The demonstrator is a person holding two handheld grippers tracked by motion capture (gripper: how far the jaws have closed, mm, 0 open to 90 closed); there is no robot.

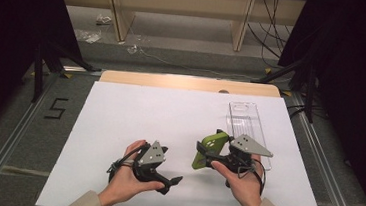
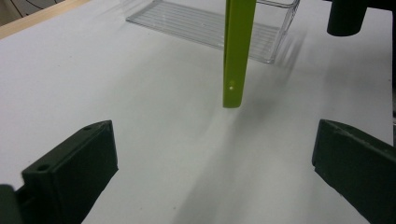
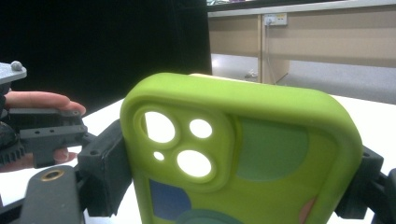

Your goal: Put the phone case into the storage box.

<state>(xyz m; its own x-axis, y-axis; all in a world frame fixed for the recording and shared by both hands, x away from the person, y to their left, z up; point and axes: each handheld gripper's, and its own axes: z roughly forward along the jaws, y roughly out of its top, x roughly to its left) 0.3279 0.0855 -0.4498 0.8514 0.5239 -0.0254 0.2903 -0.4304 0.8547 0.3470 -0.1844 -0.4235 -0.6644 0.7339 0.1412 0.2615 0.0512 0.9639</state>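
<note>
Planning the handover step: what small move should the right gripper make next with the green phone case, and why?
Probably carry the green phone case toward the clear plastic tray just behind it. The right gripper alone grips the case across its sides, raised off the table, and the left gripper stands open and apart.

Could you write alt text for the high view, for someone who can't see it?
The right claw grips a lime-green rubbery phone case above a white table. The left claw is open, holding nothing. A clear ribbed plastic tray lies behind.
</note>
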